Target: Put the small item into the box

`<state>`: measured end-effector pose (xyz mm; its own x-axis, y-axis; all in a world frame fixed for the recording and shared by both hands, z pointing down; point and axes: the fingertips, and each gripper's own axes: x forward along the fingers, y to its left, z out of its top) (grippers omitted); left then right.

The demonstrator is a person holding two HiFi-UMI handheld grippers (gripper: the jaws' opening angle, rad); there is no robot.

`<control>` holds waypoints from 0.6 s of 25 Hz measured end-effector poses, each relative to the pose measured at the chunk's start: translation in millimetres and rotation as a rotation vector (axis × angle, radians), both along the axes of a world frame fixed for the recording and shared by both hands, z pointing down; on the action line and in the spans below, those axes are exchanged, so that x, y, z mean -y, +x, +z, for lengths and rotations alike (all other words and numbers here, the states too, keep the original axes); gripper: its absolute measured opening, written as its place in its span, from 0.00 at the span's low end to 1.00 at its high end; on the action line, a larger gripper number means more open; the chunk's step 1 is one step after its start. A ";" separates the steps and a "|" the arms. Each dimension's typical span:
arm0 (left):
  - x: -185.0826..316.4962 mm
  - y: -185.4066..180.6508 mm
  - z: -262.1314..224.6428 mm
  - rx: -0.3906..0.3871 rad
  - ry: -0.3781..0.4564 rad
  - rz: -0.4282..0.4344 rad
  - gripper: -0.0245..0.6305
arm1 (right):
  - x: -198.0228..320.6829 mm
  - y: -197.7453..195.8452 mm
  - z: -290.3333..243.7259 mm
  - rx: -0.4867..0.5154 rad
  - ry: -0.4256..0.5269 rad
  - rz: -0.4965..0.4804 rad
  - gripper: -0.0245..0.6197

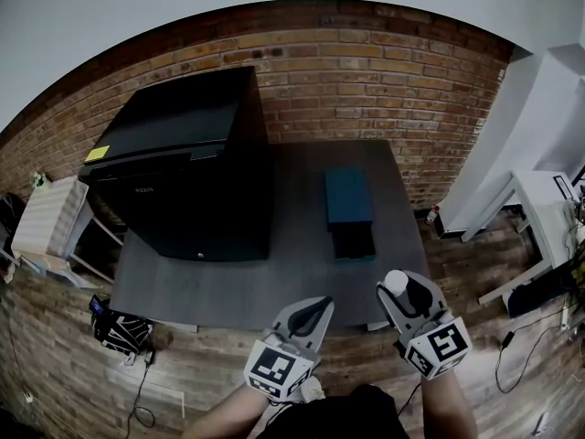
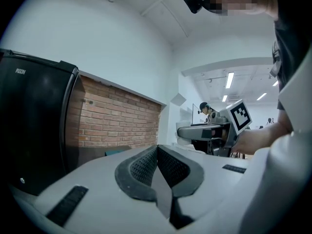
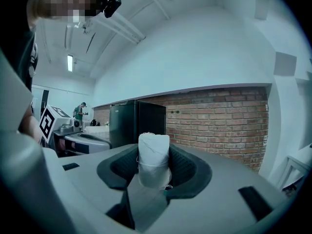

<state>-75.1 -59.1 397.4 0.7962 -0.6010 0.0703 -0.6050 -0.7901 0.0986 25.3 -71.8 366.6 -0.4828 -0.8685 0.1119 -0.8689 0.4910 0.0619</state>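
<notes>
Right gripper view, white roll (image 3: 153,147) upright, gripped in right tool (image 3: 154,165), left tool (image 2: 157,155) clenched empty.

Brick wall (image 1: 366,71) looks rough, black cabinet (image 1: 183,186) glossy, teal box (image 1: 348,196) matt.

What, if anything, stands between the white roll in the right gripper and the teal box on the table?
Nothing visible: only bare table lies between the white roll in the right gripper and the teal box; the black cabinet stands off to the left.
</notes>
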 end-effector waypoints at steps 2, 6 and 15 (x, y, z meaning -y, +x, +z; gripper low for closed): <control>0.9 -2.6 1.0 0.000 -0.002 0.002 0.09 | 2.6 -3.4 0.3 -0.008 -0.001 -0.001 0.34; 3.5 -1.2 2.6 -0.003 -0.008 -0.002 0.09 | 9.3 -3.6 0.1 -0.026 -0.001 -0.011 0.34; 26.0 11.4 12.1 0.008 -0.025 -0.046 0.09 | 48.8 3.6 14.8 -0.049 -0.033 -0.076 0.34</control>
<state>-63.7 -85.1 409.5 0.7674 -0.6345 0.0921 -0.6411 -0.7590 0.1134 29.0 -120.6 381.4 -0.5402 -0.8252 0.1649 -0.8256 0.5577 0.0860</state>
